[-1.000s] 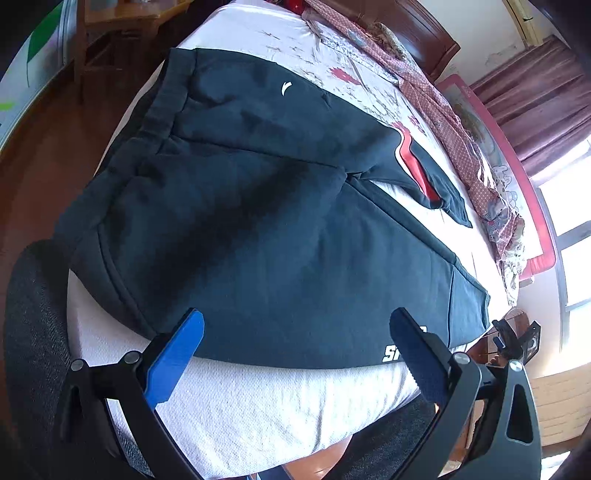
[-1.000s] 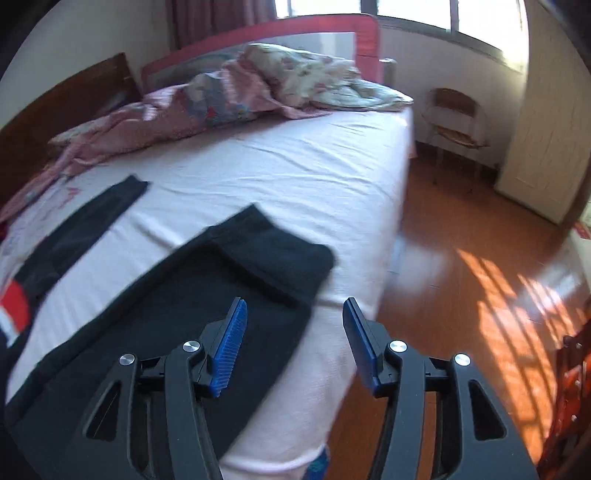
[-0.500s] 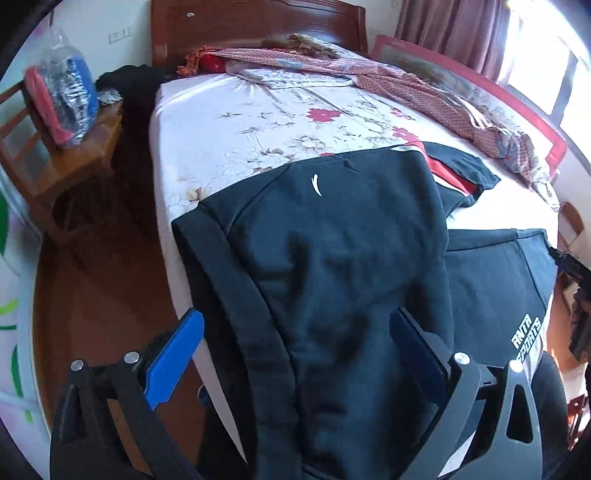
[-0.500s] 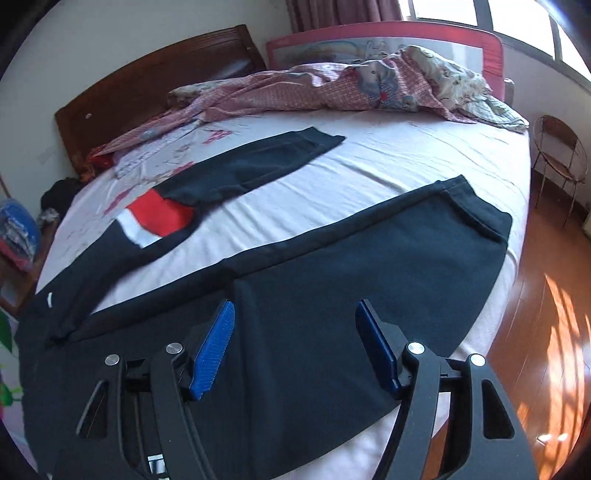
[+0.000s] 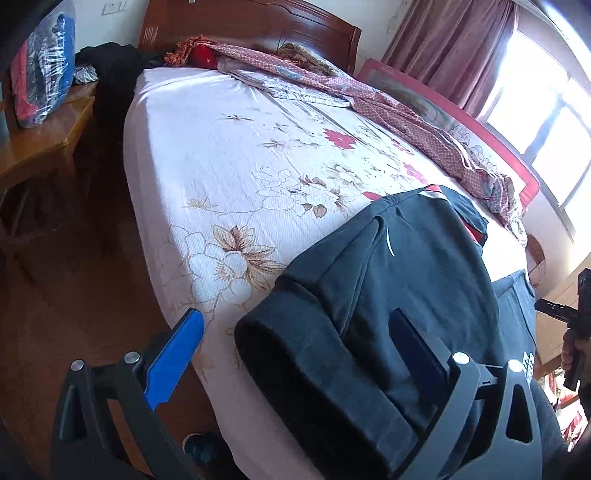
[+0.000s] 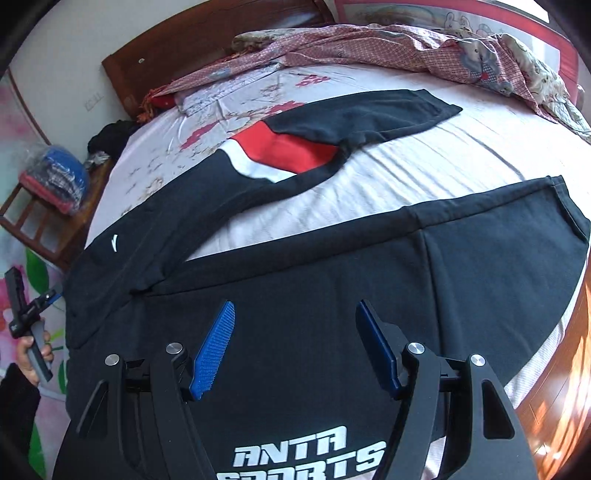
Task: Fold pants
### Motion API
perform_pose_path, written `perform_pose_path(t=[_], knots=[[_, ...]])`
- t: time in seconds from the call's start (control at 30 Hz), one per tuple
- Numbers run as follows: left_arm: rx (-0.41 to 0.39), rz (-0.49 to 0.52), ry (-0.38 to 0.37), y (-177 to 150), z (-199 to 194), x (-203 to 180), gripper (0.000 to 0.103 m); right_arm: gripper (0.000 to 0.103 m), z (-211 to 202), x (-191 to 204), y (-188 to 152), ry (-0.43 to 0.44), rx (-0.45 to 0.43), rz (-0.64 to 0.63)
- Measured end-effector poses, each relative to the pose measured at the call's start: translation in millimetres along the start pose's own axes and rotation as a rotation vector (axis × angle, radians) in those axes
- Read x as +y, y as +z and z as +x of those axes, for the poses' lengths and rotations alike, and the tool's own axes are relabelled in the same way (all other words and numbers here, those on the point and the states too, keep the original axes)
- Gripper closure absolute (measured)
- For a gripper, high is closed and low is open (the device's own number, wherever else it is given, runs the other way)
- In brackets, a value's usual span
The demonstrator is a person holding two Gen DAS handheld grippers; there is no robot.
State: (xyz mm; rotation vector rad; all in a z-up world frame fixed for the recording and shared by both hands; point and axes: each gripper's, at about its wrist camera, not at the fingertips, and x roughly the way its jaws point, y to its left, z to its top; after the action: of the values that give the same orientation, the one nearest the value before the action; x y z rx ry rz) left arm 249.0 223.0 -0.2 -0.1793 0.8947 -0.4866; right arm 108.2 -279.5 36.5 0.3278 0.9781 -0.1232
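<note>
Both grippers are hovering released over the pants (image 6: 295, 280), gripping nothing. Left gripper (image 5: 295, 339) is standing with jaws wide, the thick waistband (image 5: 314, 350) lying between and just below them. Right gripper (image 6: 295, 343), whose jaws have just been opening, is hanging above the printed near leg, which is running long to its right. Dark, heavy knit pants are lying spread on the bed (image 5: 221, 147), the far leg showing a red-and-white panel (image 6: 280, 151).

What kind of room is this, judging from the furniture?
Most likely a home bedroom: a large bed with a floral sheet, a wooden headboard, and curtains beside a bright window. Dark pants lie spread on the bed.
</note>
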Motion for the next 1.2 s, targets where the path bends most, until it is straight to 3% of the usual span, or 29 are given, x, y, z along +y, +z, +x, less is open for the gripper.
perform_pose_path(t=[0.17, 0.27, 0.33, 0.37, 0.57, 0.7, 0.8, 0.87, 0.97, 1.1, 1.2], knots=[[0.021, -0.001, -0.032, -1, 15, 7, 0.003, 0.036, 10, 16, 1, 0.047, 0.041, 0.008], [0.011, -0.031, -0.056, -1, 17, 11, 0.012, 0.036, 13, 26, -2, 0.045, 0.054, -0.022], [0.017, -0.021, -0.059, -4, 17, 8, 0.027, 0.036, 16, 26, -2, 0.058, 0.066, -0.013], [0.026, -0.013, -0.043, -6, 18, 5, 0.049, 0.036, 17, 26, -2, 0.059, 0.072, -0.01], [0.019, -0.046, -0.003, -8, 4, -2, 0.089, 0.036, 21, 29, 1, 0.081, 0.085, -0.004], [-0.096, -0.002, 0.051, 0, -34, -46, 0.092, 0.036, 23, 28, 26, 0.061, 0.098, 0.007], [-0.198, 0.085, 0.043, -1, -74, -96, 0.092, 0.036, 35, 9, 73, 0.115, 0.119, 0.158], [-0.237, 0.138, -0.005, -8, -96, -125, 0.092, 0.036, 52, -6, 116, 0.152, 0.13, 0.282], [-0.253, 0.185, -0.072, -20, -119, -154, 0.092, 0.034, 88, -12, 182, 0.18, 0.137, 0.38], [-0.237, 0.176, -0.107, -35, -130, -164, 0.092, 0.031, 151, -12, 243, 0.188, 0.225, 0.522], [-0.224, 0.161, -0.115, -42, -132, -164, 0.092, 0.031, 184, -12, 261, 0.089, 0.26, 0.599]])
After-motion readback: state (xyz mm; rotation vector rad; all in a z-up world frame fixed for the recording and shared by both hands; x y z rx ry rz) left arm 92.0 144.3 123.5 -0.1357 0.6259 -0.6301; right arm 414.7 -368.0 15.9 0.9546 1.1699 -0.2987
